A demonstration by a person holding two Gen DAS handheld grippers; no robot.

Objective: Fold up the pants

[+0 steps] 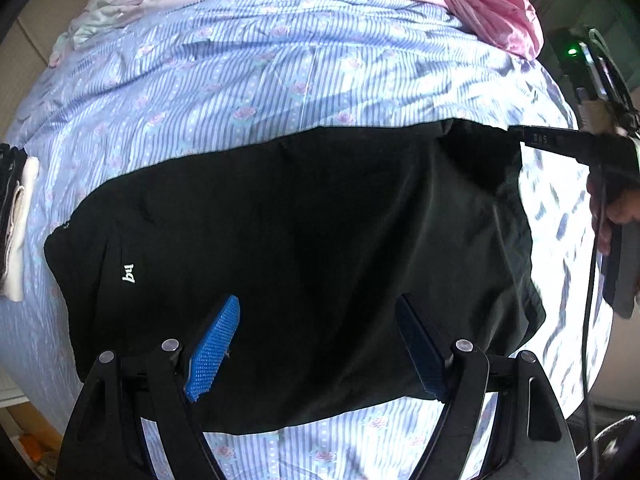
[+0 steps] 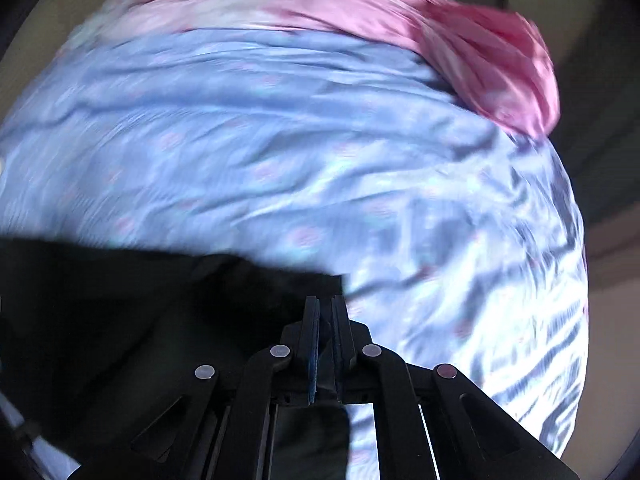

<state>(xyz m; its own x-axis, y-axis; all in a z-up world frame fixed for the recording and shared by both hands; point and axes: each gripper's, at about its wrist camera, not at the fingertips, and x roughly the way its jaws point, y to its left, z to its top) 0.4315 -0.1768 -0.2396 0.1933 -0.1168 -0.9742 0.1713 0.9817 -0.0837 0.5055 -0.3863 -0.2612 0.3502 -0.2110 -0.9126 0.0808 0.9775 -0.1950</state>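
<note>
Black pants (image 1: 288, 240) with a small white logo lie spread on a blue striped floral bedsheet (image 1: 240, 80). My left gripper (image 1: 320, 312) is open just above the near part of the pants, its blue pads wide apart and empty. My right gripper (image 2: 325, 308) is shut on the pants' far right corner (image 2: 160, 312) and holds that edge lifted. In the left wrist view the right gripper (image 1: 520, 134) shows at the right edge, pinching the fabric, with the person's hand behind it. The right wrist view is motion-blurred.
A pink quilt (image 1: 480, 4) is bunched at the far end of the bed, also in the right wrist view (image 2: 440, 36). A stack of folded clothes (image 1: 16, 220) sits at the bed's left edge. The bed's right edge drops off beyond the right gripper.
</note>
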